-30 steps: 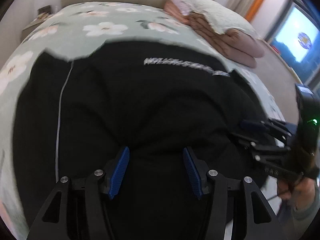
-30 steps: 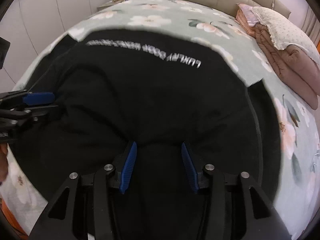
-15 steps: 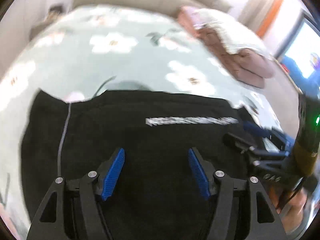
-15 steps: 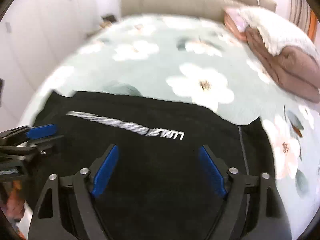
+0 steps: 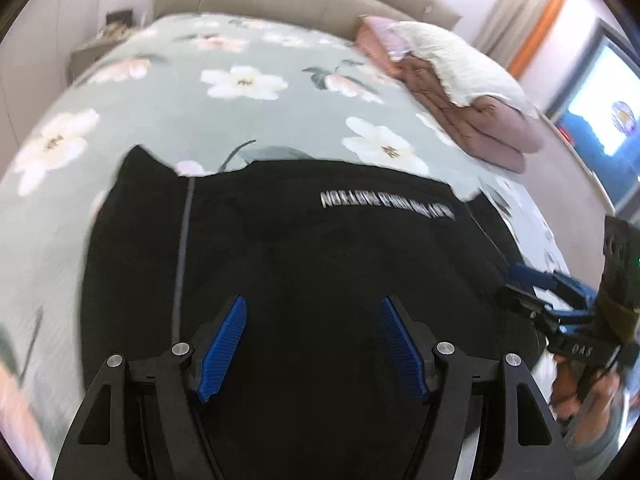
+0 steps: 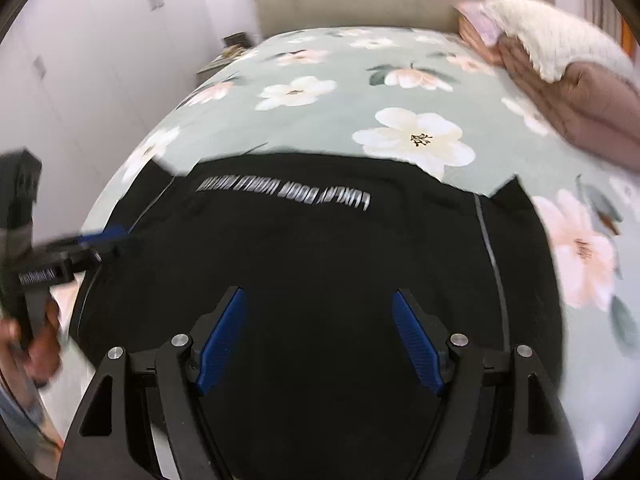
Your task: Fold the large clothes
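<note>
I am viewing the black garment [image 5: 320,264] lying folded on the floral bedspread [image 5: 248,120], its far edge running straight across the bed and a line of white lettering [image 6: 282,192] reading upside down near that edge. My left gripper [image 5: 312,330] is hovering over the near part of the fabric with its blue pads spread wide, holding nothing. My right gripper [image 6: 318,330] is likewise standing wide apart above the cloth, gripping nothing. A thin grey stripe [image 5: 182,264] is running down the garment's left side. A pink quilt [image 5: 472,120] with a cream pillow [image 5: 452,60] on it is sitting at the bed's right edge.
</note>
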`<state>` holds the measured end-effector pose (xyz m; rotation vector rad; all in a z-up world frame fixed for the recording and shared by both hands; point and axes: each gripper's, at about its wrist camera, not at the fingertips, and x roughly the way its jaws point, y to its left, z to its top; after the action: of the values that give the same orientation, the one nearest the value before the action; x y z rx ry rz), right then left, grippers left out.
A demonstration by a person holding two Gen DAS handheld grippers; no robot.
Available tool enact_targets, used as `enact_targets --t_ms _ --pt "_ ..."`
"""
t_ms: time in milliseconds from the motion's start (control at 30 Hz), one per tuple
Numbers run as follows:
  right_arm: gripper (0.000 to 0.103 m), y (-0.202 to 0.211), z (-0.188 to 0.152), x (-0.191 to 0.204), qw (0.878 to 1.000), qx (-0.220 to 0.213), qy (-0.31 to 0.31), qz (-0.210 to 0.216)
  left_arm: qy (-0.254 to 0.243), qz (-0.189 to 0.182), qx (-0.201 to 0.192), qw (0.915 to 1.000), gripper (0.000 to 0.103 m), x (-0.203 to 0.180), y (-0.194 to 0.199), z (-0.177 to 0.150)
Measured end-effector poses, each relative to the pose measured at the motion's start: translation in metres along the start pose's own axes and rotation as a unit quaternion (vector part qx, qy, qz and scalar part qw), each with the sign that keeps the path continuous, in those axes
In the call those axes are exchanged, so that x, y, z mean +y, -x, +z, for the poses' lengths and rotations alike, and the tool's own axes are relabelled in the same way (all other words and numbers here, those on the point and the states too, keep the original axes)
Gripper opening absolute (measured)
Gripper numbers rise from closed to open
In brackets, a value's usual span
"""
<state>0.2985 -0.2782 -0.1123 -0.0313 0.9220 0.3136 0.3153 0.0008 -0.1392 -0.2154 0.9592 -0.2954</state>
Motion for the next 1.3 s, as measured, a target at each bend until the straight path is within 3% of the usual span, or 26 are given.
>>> enact_targets --t_ms 100,200,300,400,533,700,833,1000,1067,1167,1200,1300 --pt "0.076 -0.012 -0.03 0.014 0.999 0.05 0.015 0.003 0.012 0.012 0.025 0.9996 0.072 0.009 0.011 -0.031" --pt "0.077 -0.04 -0.049 0.012 0.997 0.078 0.005 -0.004 0.029 0.011 0.051 0.9982 0.072 0.021 -0.01 -0.049" --pt "0.079 -0.043 -0.051 0.007 0.998 0.06 -0.019 -0.002 0.034 0.025 0.01 0.9991 0.072 0.021 -0.02 -0.056" --pt "0.079 -0.035 -0.056 0.009 0.998 0.059 -0.018 -0.005 0.012 0.049 -0.001 0.9987 0.073 0.01 -0.018 -0.058" --pt "0.079 -0.01 -0.048 -0.001 0.998 0.054 -0.02 0.01 0.001 0.035 -0.006 0.9994 0.073 0.014 0.009 -0.057" --pt "0.084 0.053 -0.044 -0.046 0.998 -0.009 -0.044 -0.032 0.037 0.041 -0.046 0.9974 0.073 0.049 0.052 -0.042" --pt "0.084 0.058 -0.039 -0.101 0.994 -0.008 -0.092 -0.05 0.087 0.061 -0.04 0.9935 0.073 0.096 0.058 -0.023" --pt "0.084 0.048 -0.035 -0.148 0.991 0.005 -0.122 -0.063 0.126 0.04 -0.059 0.9895 0.073 0.132 0.047 -0.011" --pt "0.084 0.036 -0.032 -0.165 0.989 0.004 -0.139 -0.059 0.138 0.025 -0.034 0.9895 0.073 0.141 0.028 -0.012" --pt "0.084 0.012 -0.035 -0.186 0.984 0.019 -0.179 -0.006 0.157 -0.015 0.018 0.9873 0.073 0.155 -0.009 -0.017" --pt "0.085 0.006 -0.037 -0.188 0.982 0.028 -0.185 0.006 0.172 -0.041 0.029 0.9839 0.073 0.161 -0.02 -0.021" --pt "0.089 -0.019 -0.047 -0.199 0.975 0.053 -0.212 0.047 0.232 -0.131 0.027 0.9634 0.074 0.181 -0.041 -0.033"
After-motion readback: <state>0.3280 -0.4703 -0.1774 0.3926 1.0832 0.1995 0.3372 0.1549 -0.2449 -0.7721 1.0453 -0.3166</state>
